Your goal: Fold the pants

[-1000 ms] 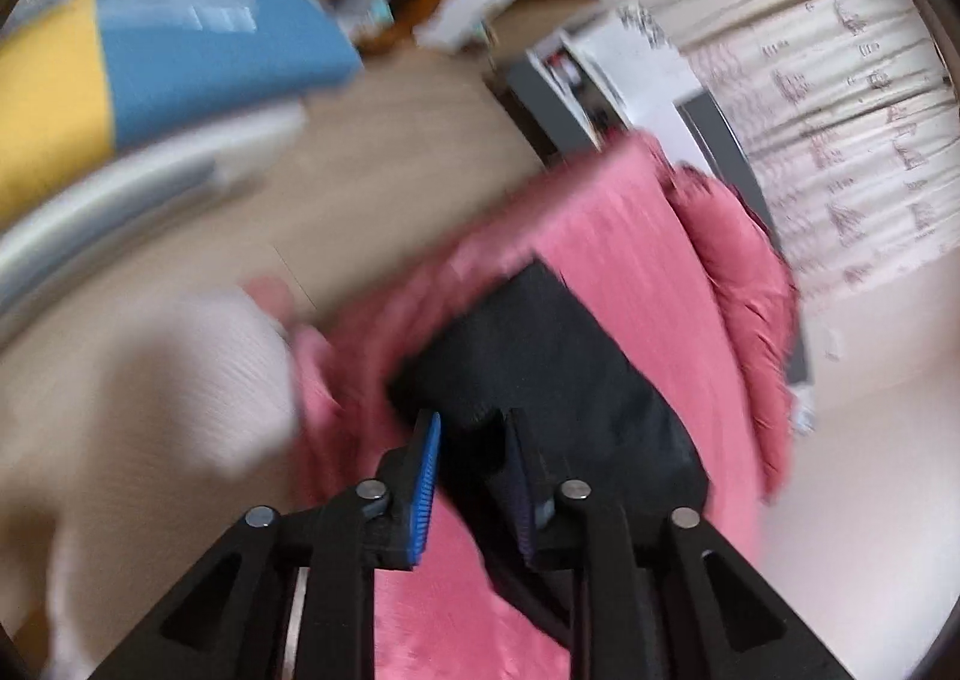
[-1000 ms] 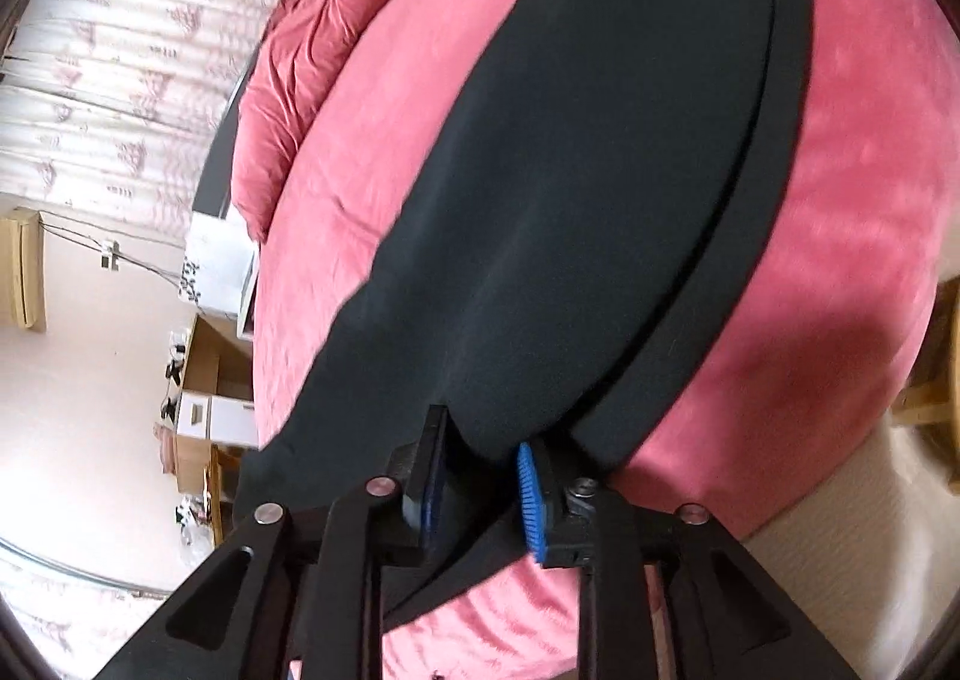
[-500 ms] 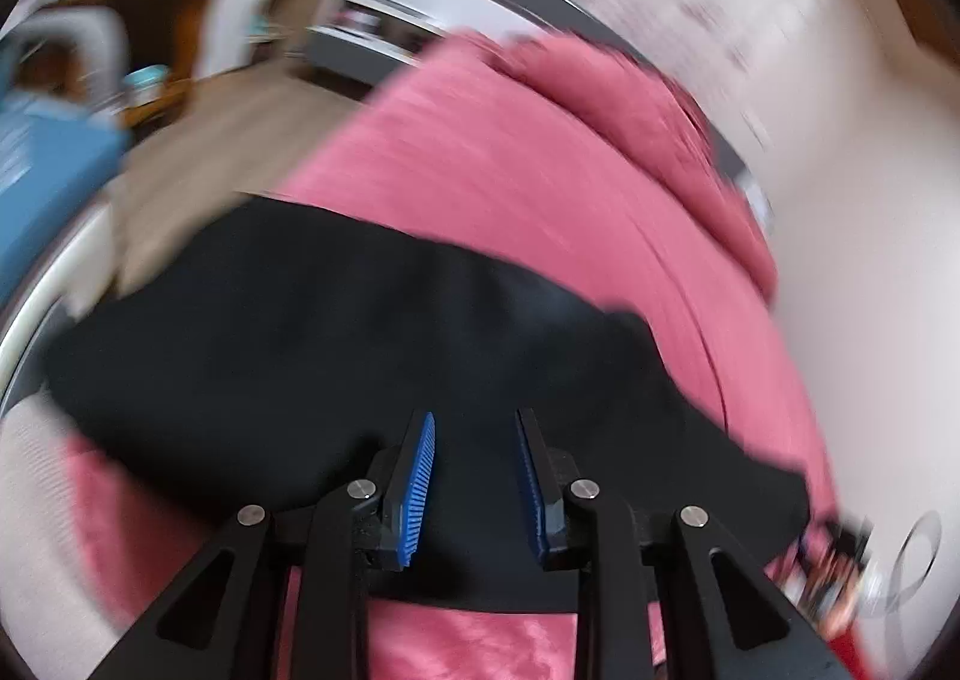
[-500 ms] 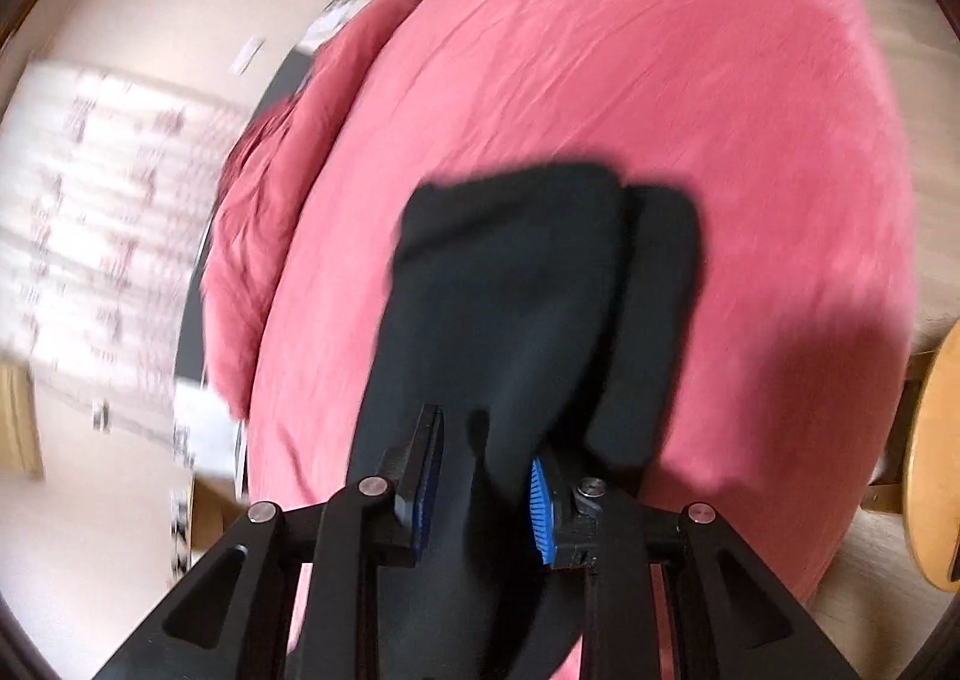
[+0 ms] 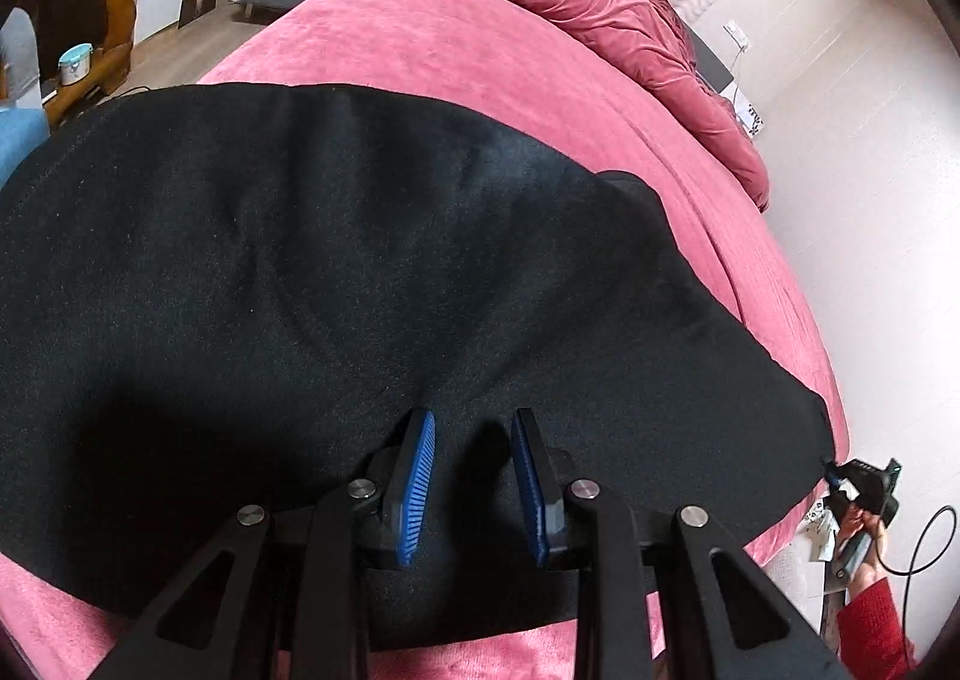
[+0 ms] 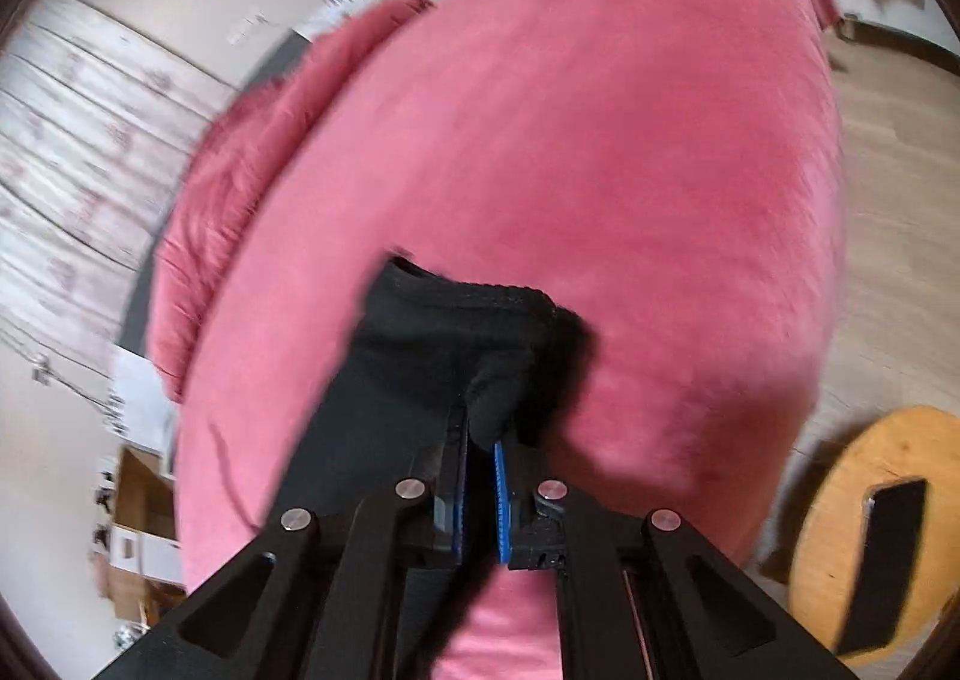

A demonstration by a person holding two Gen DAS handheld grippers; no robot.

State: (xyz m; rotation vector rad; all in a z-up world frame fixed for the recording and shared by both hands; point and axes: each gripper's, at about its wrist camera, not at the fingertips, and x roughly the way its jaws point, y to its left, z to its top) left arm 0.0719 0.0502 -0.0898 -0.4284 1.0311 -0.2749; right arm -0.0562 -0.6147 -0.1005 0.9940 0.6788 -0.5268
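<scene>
Black pants (image 5: 360,272) lie spread across a pink bed (image 5: 480,50). In the left wrist view my left gripper (image 5: 471,428) hovers just over the near part of the pants, its blue pads apart with no cloth between them. In the right wrist view my right gripper (image 6: 480,440) is shut on a bunched end of the pants (image 6: 456,332) and holds it above the bed (image 6: 600,140). The right gripper also shows in the left wrist view (image 5: 861,491), at the far right end of the pants.
A rumpled pink duvet (image 5: 630,32) lies at the head of the bed. A round wooden stool (image 6: 870,530) with a dark phone on it stands at the bed's right side. Shelves and boxes (image 5: 120,20) line the wooden floor on the left.
My left gripper let go of the pants and swung round over them; they now lie flat under it. My right gripper closed tighter on the pants end and lifted it.
</scene>
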